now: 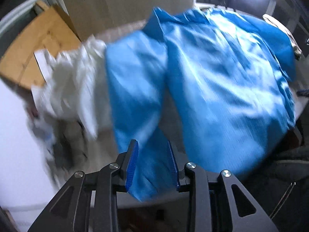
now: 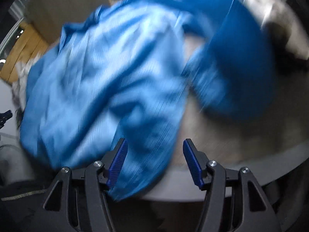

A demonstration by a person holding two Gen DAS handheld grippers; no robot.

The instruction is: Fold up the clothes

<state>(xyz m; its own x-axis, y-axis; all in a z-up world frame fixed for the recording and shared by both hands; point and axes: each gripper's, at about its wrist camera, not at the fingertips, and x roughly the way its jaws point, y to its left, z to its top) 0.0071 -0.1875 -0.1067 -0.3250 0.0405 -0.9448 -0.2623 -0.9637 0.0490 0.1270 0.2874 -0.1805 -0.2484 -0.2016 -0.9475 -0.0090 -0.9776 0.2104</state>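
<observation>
The blue garment (image 1: 212,89) is thin, shiny cloth with fine ribbed lines and soft creases, spread over most of the pale bench (image 1: 100,145) beneath me. It looks like a jacket or shirt: a collar-like flap stands at its far edge, and some lettering runs down one side, too smeared to read.

My left gripper (image 1: 153,164) has its jaws set narrow, with a hanging corner of the blue cloth between the ridged blue pads (image 1: 133,162). The cloth touches both pads, but I cannot tell whether they truly pinch it.

My right gripper (image 2: 155,162) has its jaws wide. The garment's near hem lies against the left pad only, draped past the bench edge; the other pad stands clear over bare bench.

Beside the garment, in the left wrist view, a crumpled white heap of cloth (image 1: 73,85) lies touching its edge. Behind that a wooden board (image 1: 32,46) leans, with a beige wall panel (image 1: 123,5) beyond. A small pale item (image 1: 280,25) at the far right edge is partly hidden by the blue cloth.

In the right wrist view a darker blue fold (image 2: 241,61) rises at the far side, heavily blurred. Both views are streaked, so fine seams and fastenings are lost, and the bench's corners are cut off by the round frame.
</observation>
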